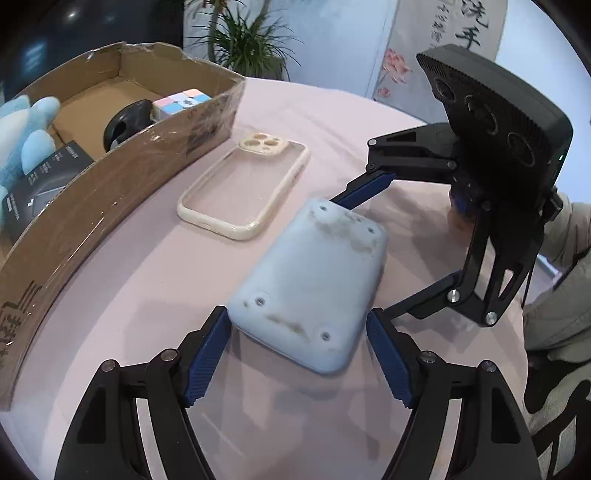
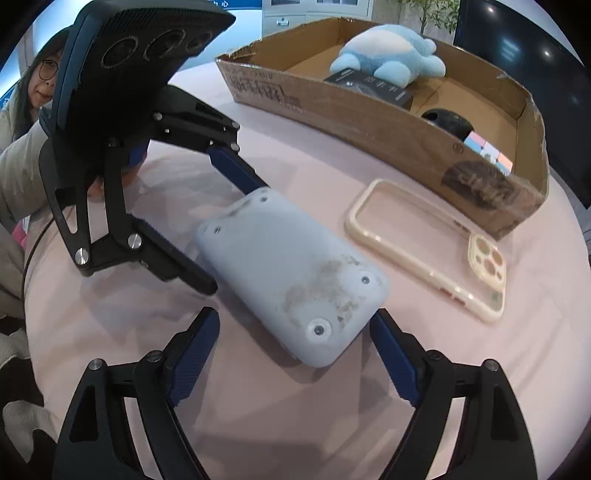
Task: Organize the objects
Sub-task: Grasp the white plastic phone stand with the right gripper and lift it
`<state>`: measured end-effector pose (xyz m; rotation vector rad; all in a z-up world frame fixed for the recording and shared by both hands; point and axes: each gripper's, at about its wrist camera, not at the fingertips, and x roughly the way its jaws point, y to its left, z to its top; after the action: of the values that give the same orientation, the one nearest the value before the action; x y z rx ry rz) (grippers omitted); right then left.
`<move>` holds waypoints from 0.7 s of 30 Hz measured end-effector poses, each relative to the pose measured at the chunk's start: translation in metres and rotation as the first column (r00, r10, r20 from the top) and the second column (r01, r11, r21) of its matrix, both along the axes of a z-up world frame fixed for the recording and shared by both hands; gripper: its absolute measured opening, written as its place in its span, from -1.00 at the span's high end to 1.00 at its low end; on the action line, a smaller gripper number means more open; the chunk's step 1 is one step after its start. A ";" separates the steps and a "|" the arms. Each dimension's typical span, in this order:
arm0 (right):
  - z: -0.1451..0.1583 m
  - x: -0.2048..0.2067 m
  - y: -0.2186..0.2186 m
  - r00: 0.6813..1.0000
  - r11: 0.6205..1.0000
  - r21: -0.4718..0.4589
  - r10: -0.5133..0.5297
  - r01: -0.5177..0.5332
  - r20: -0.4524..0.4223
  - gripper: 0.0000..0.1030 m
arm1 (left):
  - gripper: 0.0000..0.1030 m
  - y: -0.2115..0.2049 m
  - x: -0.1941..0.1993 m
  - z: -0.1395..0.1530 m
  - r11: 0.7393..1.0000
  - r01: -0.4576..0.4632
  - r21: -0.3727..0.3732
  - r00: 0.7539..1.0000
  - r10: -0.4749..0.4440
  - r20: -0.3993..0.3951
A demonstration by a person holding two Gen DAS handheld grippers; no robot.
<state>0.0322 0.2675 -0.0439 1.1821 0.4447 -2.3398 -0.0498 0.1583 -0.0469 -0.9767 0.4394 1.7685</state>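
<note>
— Between both hand-held grippers, left (image 1: 297,354) and right (image 2: 293,354), lies the blue device (image 1: 310,280), on the tabletop (image 1: 147,295); jaws spread.
— Approach step, I think. Next, close, then carry to the box (image 1: 122,173).

My spot looks like a lobby or office lounge, round table (image 1: 332,122) under pink cloth, potted plant (image 1: 243,37), calligraphy scroll with lotus flowers (image 1: 443,44), dark glass panels (image 2: 535,74), cabinets (image 2: 317,11) behind
</note>
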 end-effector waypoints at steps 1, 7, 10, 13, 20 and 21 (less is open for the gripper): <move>0.000 -0.003 0.002 1.000 1.000 -0.005 -0.013 0.013 -0.002 -0.54 | -0.46 0.000 -0.001 0.000 1.000 0.003 0.005 1.000 -0.003 0.002; 0.004 -0.002 0.008 0.999 0.999 -0.025 -0.028 0.029 0.021 -0.04 | -0.30 -0.004 0.012 -0.001 0.998 0.055 -0.038 0.997 -0.057 -0.047; 0.006 0.003 0.006 0.999 1.000 -0.002 -0.028 0.028 0.017 0.00 | -0.30 0.001 0.015 -0.001 0.998 0.051 -0.048 0.996 -0.054 -0.070; 0.007 0.004 0.006 0.999 0.999 0.013 -0.045 0.045 0.009 0.04 | -0.29 0.003 0.016 -0.002 0.998 0.033 -0.051 0.995 -0.037 -0.090; 0.008 0.004 0.006 0.997 0.997 0.021 -0.071 0.071 0.003 0.08 | -0.28 0.002 0.017 -0.001 0.999 0.029 -0.041 0.995 -0.032 -0.096; 0.008 0.003 0.006 0.997 0.997 0.019 -0.074 0.074 0.001 0.08 | -0.28 0.000 0.018 0.000 0.999 0.030 -0.035 0.994 -0.033 -0.100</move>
<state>0.0355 0.2733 -0.0354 1.2289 0.4305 -2.4017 -0.0322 0.1588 -0.0466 -0.9018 0.5463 1.7922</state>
